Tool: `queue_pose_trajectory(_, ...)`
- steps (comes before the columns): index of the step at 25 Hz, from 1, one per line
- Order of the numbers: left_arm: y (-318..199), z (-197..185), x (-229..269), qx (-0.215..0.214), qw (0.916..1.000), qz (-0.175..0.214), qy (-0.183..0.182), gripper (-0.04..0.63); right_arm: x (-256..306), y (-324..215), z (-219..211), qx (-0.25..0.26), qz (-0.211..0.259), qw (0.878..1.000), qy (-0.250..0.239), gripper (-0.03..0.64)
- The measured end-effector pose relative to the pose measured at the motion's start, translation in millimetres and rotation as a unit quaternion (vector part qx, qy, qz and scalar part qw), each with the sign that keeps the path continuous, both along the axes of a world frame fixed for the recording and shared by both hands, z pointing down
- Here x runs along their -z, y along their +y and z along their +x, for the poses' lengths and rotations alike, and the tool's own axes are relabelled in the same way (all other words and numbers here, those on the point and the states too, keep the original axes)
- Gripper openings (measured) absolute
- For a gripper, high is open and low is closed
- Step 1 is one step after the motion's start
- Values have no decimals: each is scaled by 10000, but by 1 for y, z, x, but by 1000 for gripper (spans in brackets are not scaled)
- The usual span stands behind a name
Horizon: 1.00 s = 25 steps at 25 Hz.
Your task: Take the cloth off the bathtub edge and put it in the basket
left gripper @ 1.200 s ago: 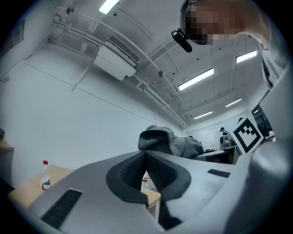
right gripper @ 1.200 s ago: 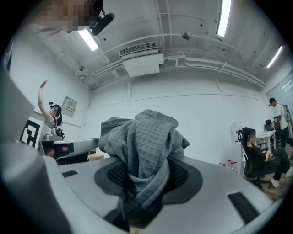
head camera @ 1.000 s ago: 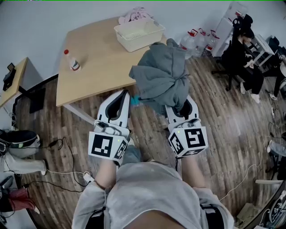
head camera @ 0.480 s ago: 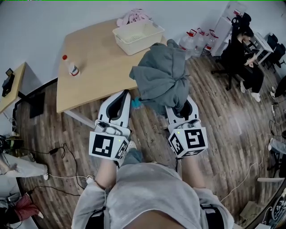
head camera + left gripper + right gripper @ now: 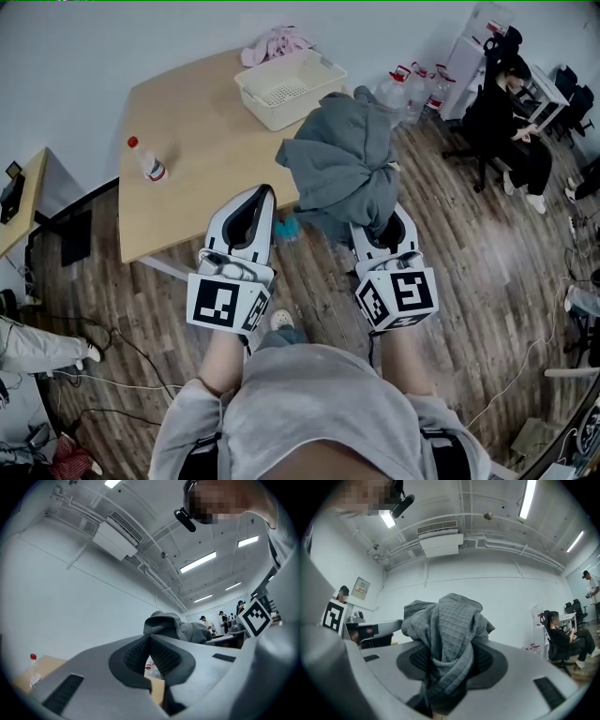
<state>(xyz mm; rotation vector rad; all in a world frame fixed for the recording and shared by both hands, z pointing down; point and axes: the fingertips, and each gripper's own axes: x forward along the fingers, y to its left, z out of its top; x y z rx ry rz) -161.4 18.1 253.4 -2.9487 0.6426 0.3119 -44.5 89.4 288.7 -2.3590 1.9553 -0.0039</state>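
Fingers [image 5: 490,660] of the right gripper [image 5: 382,223] clamp only one fold of the cloth [image 5: 342,164]; the bulk beyond them may slip before the basket [image 5: 323,67]. Left gripper [image 5: 258,202] fingers together, seemingly empty.

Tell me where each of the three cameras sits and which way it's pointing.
Head view: on the person's head, looking steeply down at table, basket and floor; shows both forearms, the left claw, and the right claw holding the grey cloth.
Left gripper view: on the left claw, looking along its shut, empty jaws, up at wall and ceiling; the person's head shows above.
Right gripper view: on the right claw, along jaws clamped on the cloth, tilted upward; head at top left.
Shared: all three show the cloth.
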Motion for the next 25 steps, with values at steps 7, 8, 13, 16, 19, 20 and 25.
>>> queue_pose_trajectory(7,-51,9,-4,-142,9999,2,18,-3,-4,-44,6,-179,30,9998,-27,187)
queue_pose_trajectory(8,-57,10,-4,-170,9999,-9,20,-3,-4,-50,6,-202,30,9998,-30,187)
queue_pose_trajectory(13,-84,15,-10,-316,9995,-57,-34,-3,-6,-74,8,-346,36,9994,-50,188)
queue_pose_trajectory(16,-99,15,-12,-325,9994,-24,-72,-3,-5,-86,7,-398,59,9992,-45,189)
queue_pose_trajectory(19,-105,18,-15,-338,9994,-30,-56,-3,-6,-90,8,-418,62,9991,-24,189)
queue_pose_trajectory(20,-105,19,-16,-368,9993,-79,-30,-3,-7,-90,8,-420,59,9991,-14,189)
queue_pose_trajectory(25,-105,33,-19,-372,9992,-117,-31,-3,-9,-89,23,-413,83,9991,-36,189)
